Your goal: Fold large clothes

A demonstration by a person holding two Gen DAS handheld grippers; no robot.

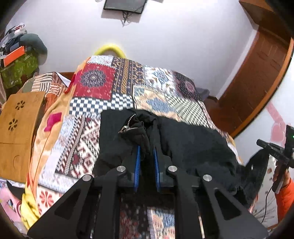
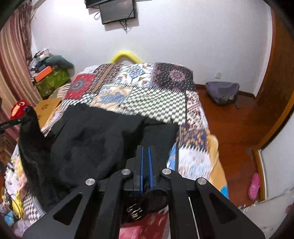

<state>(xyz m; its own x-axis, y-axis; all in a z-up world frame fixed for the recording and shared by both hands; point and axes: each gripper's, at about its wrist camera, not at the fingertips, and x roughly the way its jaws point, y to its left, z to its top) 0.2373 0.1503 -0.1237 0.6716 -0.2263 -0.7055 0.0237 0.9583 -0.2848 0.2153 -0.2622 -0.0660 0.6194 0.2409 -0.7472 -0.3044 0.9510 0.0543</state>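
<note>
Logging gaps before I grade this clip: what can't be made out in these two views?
- Black garment: near edge hidden under left gripper; type unclear.
- Right gripper: fabric between its pads hard to see, black on black.
- Patchwork bedspread: motion-blurred.
- Person: only an orange sleeve, cut by the left-wrist frame edge.

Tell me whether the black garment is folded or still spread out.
Neither yet: the black garment lies mostly spread on the patchwork bedcover, its near edge bunched and pinched in the left gripper and right gripper.

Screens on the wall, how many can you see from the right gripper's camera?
2: the lower screen hangs above the bed's far end; the upper screen overlaps its top-left corner, mostly cut off by the frame. More may hang higher, out of view.
</note>
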